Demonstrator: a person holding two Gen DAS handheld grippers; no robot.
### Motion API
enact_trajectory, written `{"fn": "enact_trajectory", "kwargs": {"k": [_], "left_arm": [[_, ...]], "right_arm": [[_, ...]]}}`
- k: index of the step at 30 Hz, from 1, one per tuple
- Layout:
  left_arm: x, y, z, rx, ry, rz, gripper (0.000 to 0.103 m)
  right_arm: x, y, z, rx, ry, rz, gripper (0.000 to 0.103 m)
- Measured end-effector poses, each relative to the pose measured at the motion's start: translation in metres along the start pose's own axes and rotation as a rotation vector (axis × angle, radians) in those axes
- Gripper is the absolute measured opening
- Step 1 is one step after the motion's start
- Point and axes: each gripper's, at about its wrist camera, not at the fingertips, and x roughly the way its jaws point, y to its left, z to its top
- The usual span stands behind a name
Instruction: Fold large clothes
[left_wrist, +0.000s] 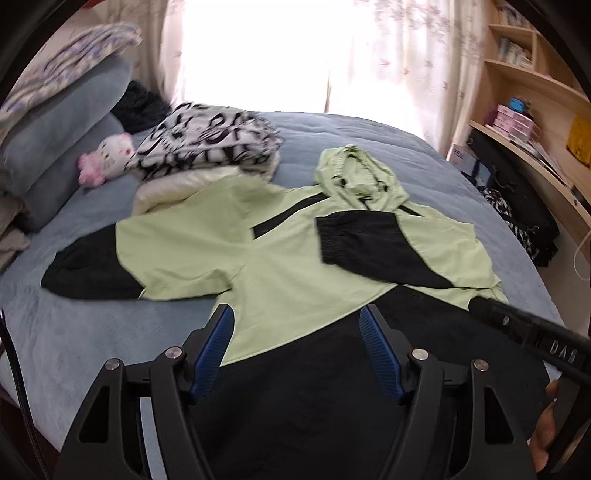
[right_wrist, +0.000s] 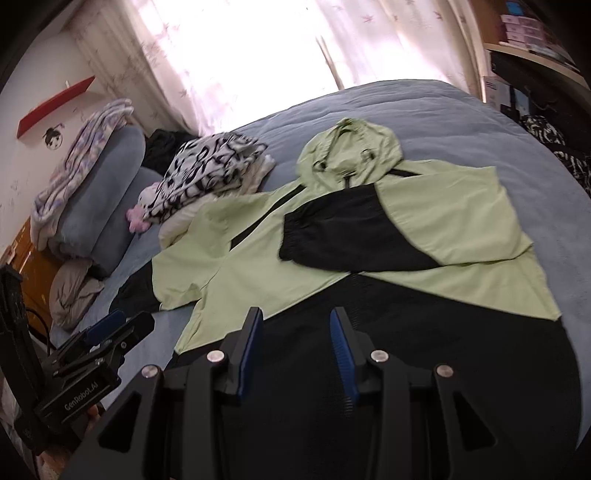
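A light green and black hooded jacket (left_wrist: 280, 266) lies flat on the blue bed (left_wrist: 388, 136), hood (left_wrist: 351, 173) toward the window. One black-cuffed sleeve (left_wrist: 369, 240) is folded across the chest. The other sleeve (left_wrist: 88, 269) stretches out to the left. My left gripper (left_wrist: 296, 314) hovers over the jacket's lower part, open, with nothing between its blue pads. In the right wrist view the jacket (right_wrist: 258, 273) fills the middle, and my right gripper (right_wrist: 297, 314) hangs above its black hem, jaws narrowly apart and empty. The left gripper (right_wrist: 110, 325) shows at that view's left edge.
A black-and-white patterned cloth pile (left_wrist: 207, 140) and a cream blanket sit behind the jacket's left shoulder. A pink and white plush toy (left_wrist: 107, 158) and grey-blue pillows (left_wrist: 62, 147) lie at the left. Wooden shelves (left_wrist: 535, 92) and a dark desk stand at the right.
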Motion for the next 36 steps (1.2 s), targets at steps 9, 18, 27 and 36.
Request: {"fn": "enact_trajectory", "kwargs": {"k": [9, 18, 27, 36], "left_arm": [[0.035, 0.087, -0.016, -0.142, 0.059, 0.029, 0.069], [0.084, 0.209, -0.033, -0.422, 0.113, -0.035, 0.069], [0.124, 0.327, -0.044, -0.709, 0.085, -0.116, 0.069], [0.154, 0.393, -0.027, -0.842, 0.045, -0.125, 0.069]], "right_arm": [[0.065, 0.062, -0.019, -0.104, 0.095, 0.005, 0.038], [0.126, 0.123, -0.011, -0.211, 0.103, 0.007, 0.038], [0.178, 0.176, 0.008, -0.294, 0.083, 0.030, 0.038], [0.222, 0.202, 0.022, -0.311, 0.094, 0.040, 0.038]]}}
